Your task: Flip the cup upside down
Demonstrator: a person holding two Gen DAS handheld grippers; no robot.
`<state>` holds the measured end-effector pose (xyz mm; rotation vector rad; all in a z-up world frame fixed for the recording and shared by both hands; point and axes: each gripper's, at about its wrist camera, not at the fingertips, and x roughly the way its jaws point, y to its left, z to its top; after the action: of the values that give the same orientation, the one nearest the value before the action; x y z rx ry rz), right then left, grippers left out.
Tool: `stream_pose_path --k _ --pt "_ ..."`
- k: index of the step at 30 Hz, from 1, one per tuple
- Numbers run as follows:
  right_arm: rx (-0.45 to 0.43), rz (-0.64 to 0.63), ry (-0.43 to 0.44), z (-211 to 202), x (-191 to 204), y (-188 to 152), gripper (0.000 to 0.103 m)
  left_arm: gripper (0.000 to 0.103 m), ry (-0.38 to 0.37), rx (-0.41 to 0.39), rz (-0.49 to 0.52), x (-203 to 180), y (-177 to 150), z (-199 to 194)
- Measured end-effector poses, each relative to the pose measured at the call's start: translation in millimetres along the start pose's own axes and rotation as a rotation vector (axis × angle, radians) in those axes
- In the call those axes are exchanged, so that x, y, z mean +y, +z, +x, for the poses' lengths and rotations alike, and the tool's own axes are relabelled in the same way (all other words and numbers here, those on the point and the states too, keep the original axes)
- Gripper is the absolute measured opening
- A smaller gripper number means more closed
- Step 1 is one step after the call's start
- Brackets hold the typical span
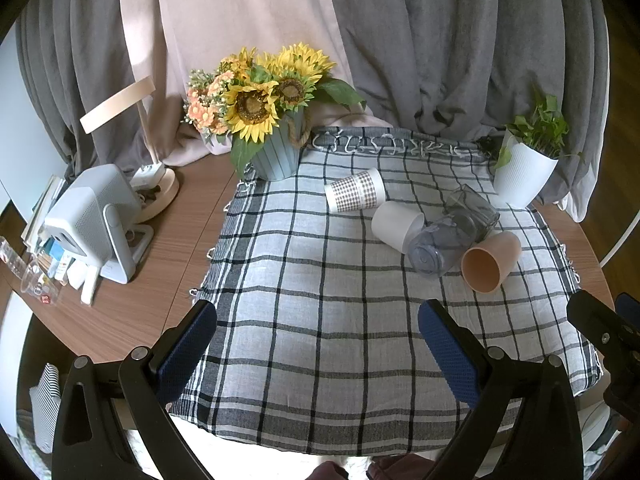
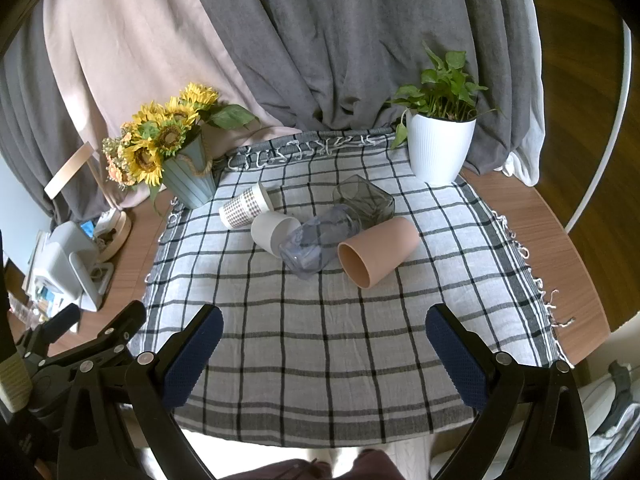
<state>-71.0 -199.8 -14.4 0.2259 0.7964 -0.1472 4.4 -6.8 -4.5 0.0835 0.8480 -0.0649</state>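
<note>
- Right wrist view: your right gripper hangs over the near part of a checked cloth, its blue-padded jaws spread wide and holding nothing
- Five cups lie tipped on their sides in a cluster mid-cloth: a peach cup, a clear plastic cup, a white cup, a patterned paper cup and a smoky glass
- None stands mouth-down, so the flip looks unstarted
- The peach cup is closest, ahead and slightly right of your right gripper, mouth facing you, touching the clear cup
- Left wrist view: your left gripper is also spread and empty, with the cluster ahead and to its right, well apart
- A sunflower pot and a white plant pot stand at the far corners
</note>
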Motion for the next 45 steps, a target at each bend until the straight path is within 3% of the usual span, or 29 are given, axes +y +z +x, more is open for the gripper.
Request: stream_pose_path --k 20,32,45 --pt "0.019 -0.002 0.008 7 4 3 0.102 0.103 0.001 0.022 0.008 1 -4 12" --pt "0.060 0.077 -0.006 48 11 24 0.102 0.103 -0.088 0.080 0.088 8 38 63" --pt "0.122 0.268 -0.061 116 32 54 0.102 0.103 -0.134 0.142 0.357 3 106 146"
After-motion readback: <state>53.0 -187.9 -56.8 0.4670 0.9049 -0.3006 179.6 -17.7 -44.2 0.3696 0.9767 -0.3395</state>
